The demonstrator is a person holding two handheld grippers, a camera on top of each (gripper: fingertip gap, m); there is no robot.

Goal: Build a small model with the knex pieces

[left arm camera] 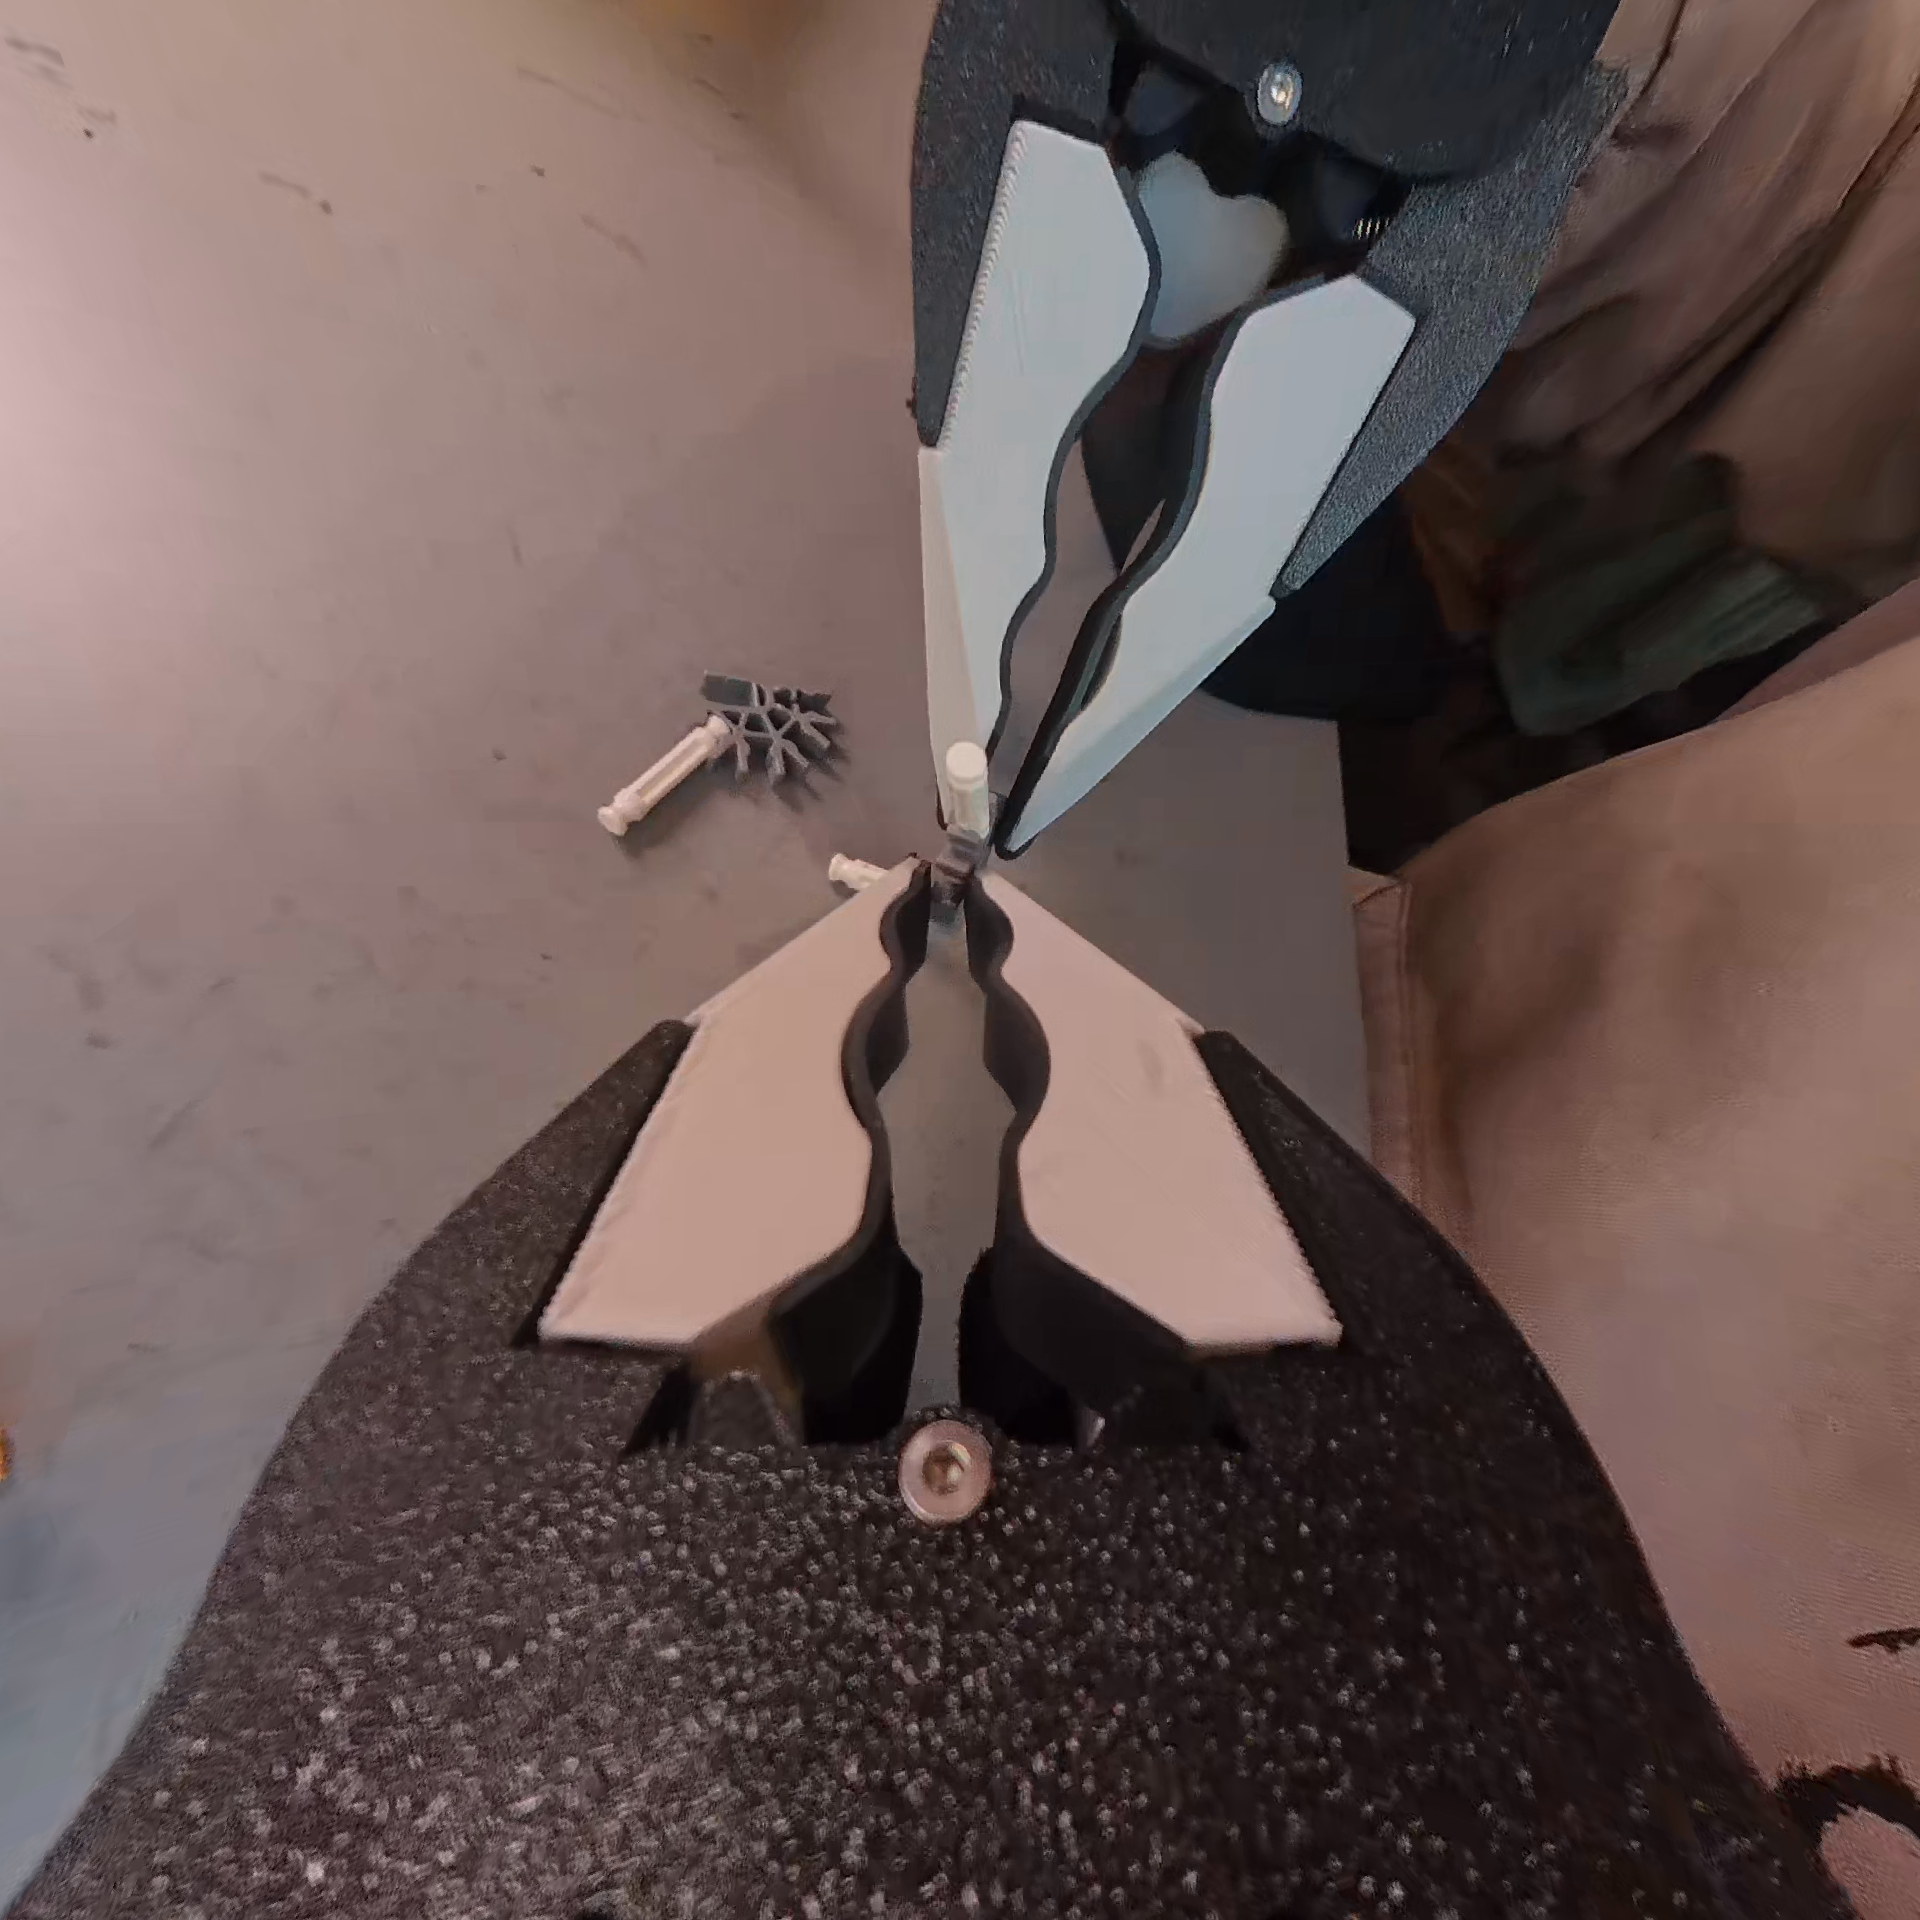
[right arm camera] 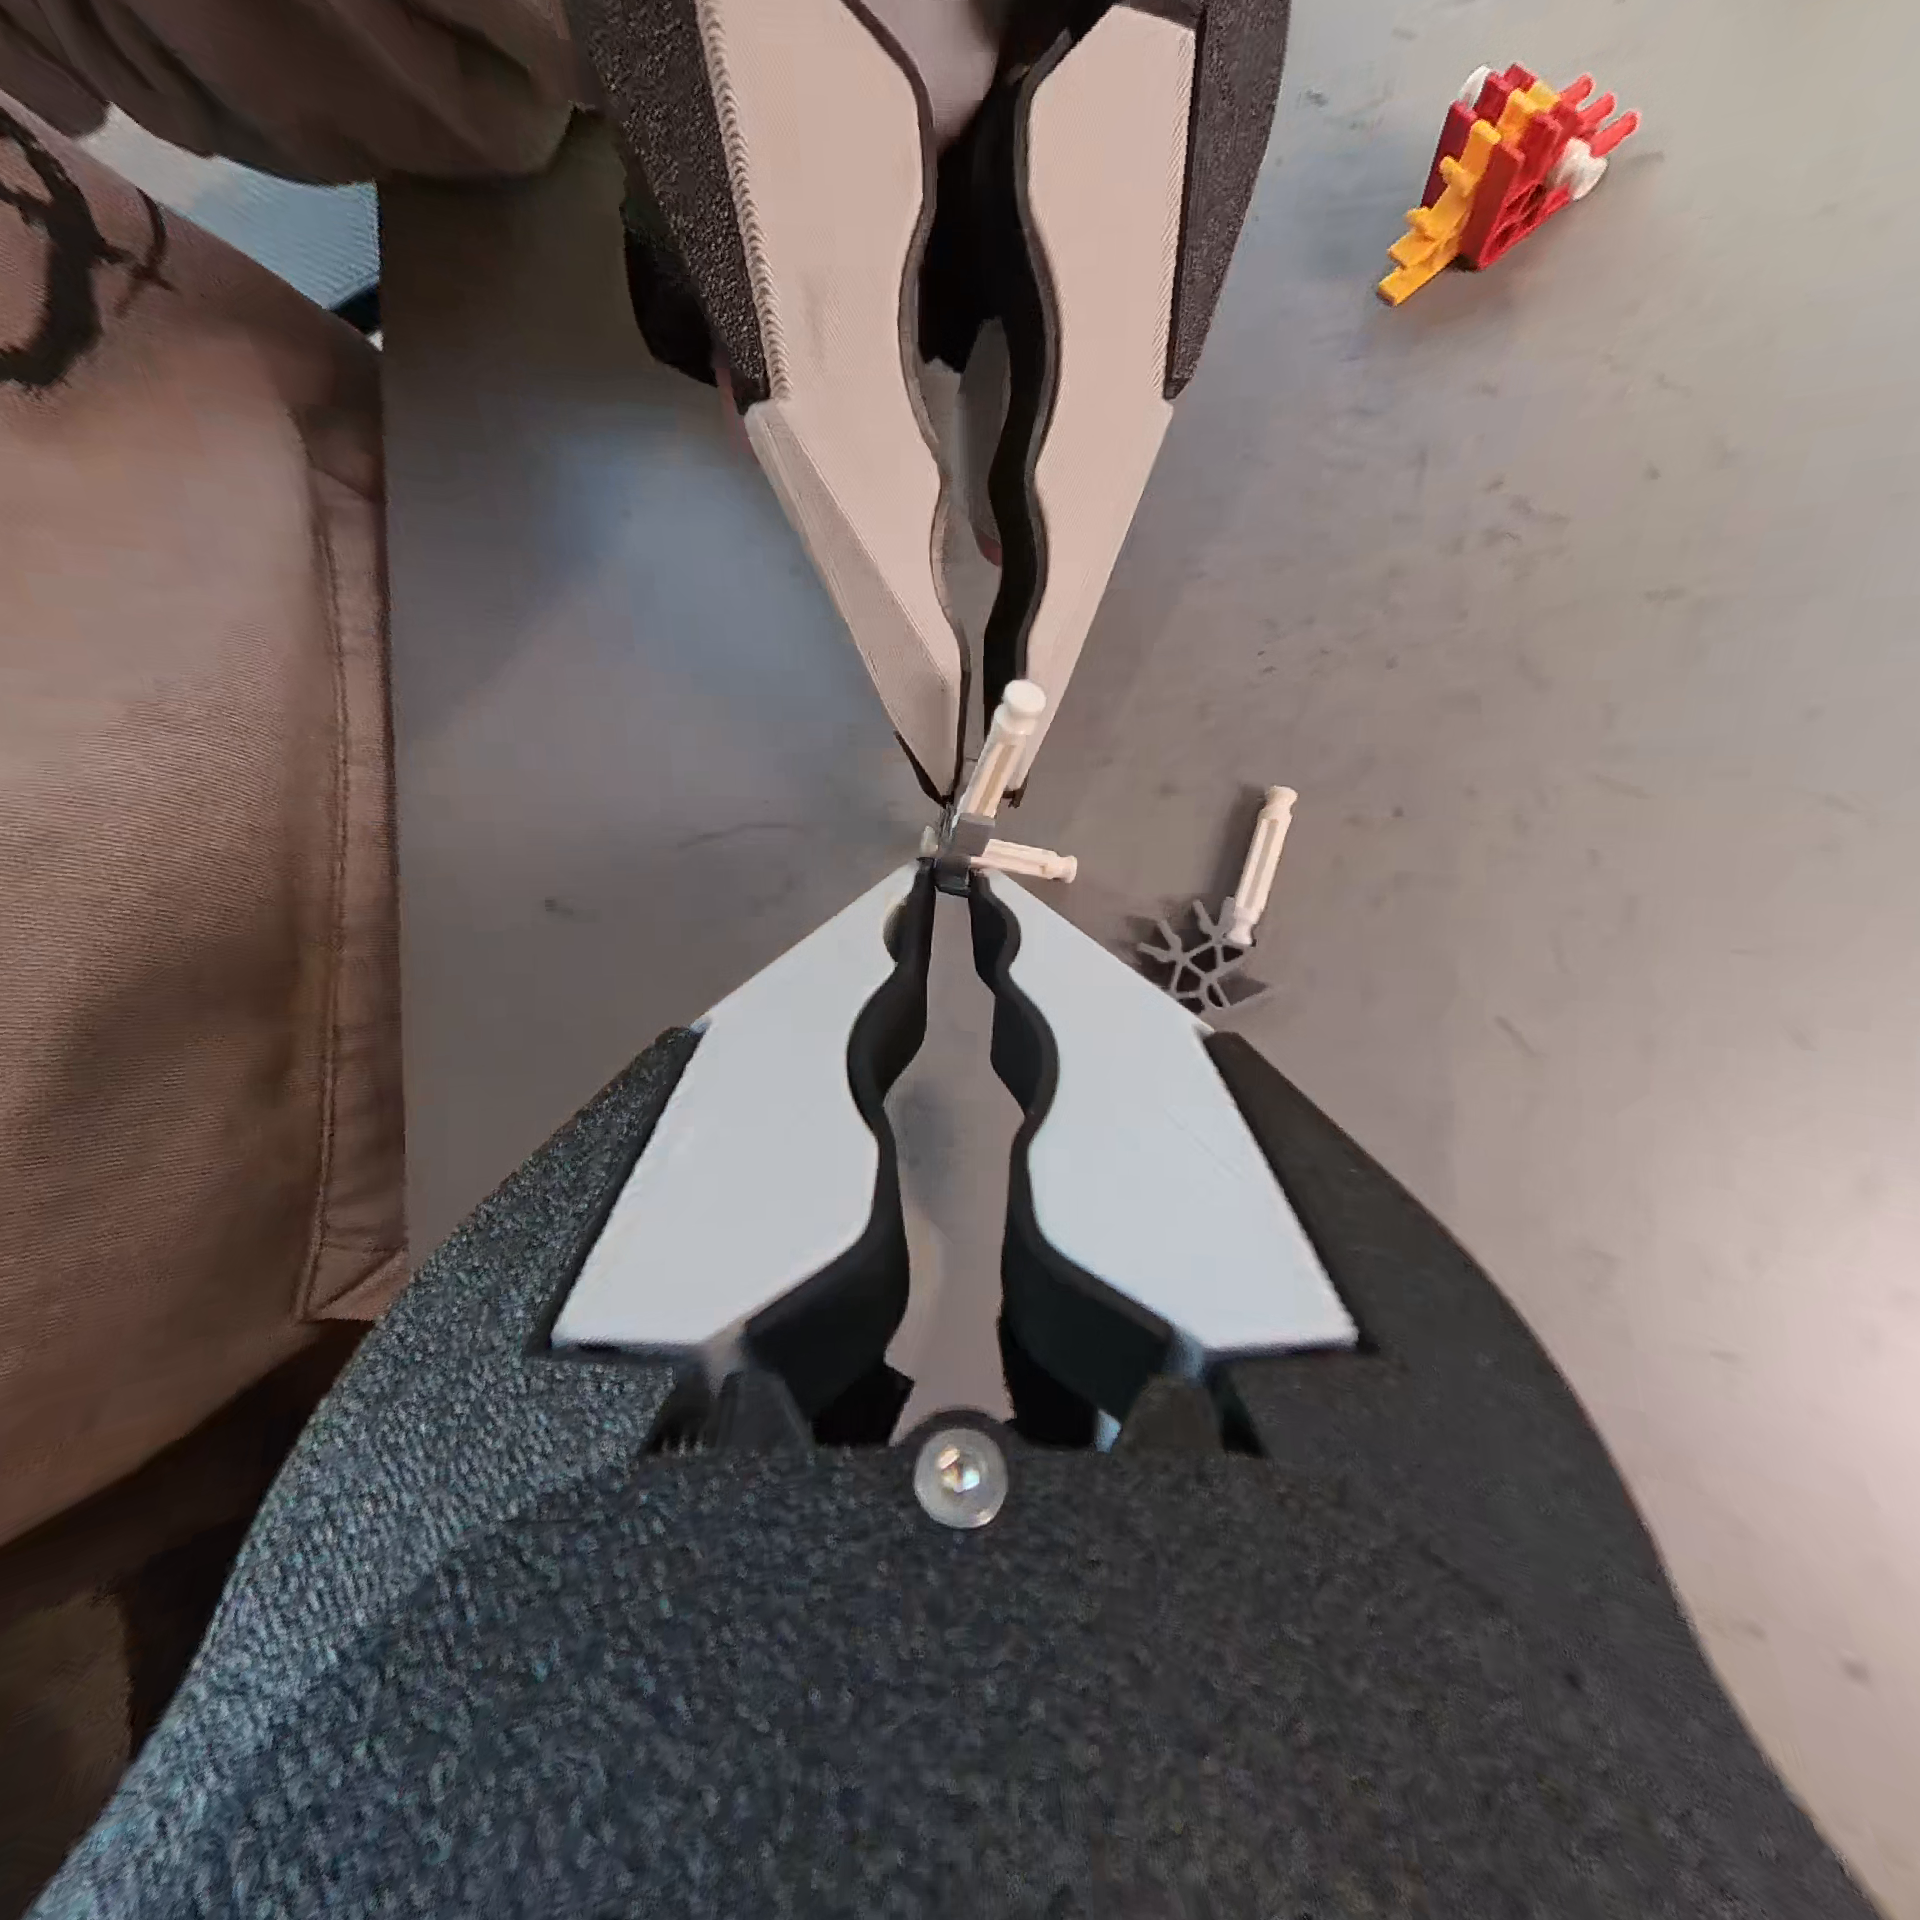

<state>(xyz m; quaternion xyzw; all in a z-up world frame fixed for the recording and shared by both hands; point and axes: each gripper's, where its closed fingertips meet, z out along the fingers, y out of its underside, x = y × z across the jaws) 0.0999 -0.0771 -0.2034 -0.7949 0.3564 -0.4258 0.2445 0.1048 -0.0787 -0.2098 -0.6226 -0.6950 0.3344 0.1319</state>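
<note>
Left wrist view: the left claw (left arm camera: 945,883) reaches forward from the near edge, its pale fingertips pressed together on a small grey plastic connector (left arm camera: 951,868) held above the scuffed grey surface (left arm camera: 364,468). A short white plastic rod (left arm camera: 961,779) stands up from that connector, and a second white rod (left arm camera: 854,869) pokes out to the left just behind the left fingertip. The right claw (left arm camera: 992,831) comes down from the far side, tips meeting at the same little assembly, pinched on it. To the left, lying on the surface, is a dark grey snowflake-shaped connector (left arm camera: 779,727) with a white rod (left arm camera: 660,784) plugged into it. Brown cloth (left arm camera: 1662,1039) fills the right side.

Right wrist view: the right claw (right arm camera: 951,878) points forward from the near edge, tips closed on the grey connector (right arm camera: 956,847). One white rod (right arm camera: 1003,753) rises slanting to the far right; the other (right arm camera: 1023,860) sticks out to the right. The left claw (right arm camera: 971,795) descends from the far side, tips clamped at the same spot. Just right of the near claw, the grey snowflake connector (right arm camera: 1200,961) rests on the surface (right arm camera: 1558,727) with its white rod (right arm camera: 1262,847) pointing away. Well apart at the far right lies a red, orange and yellow cluster of plastic connector pieces (right arm camera: 1496,171). Brown cloth (right arm camera: 156,727) covers the left side.
</note>
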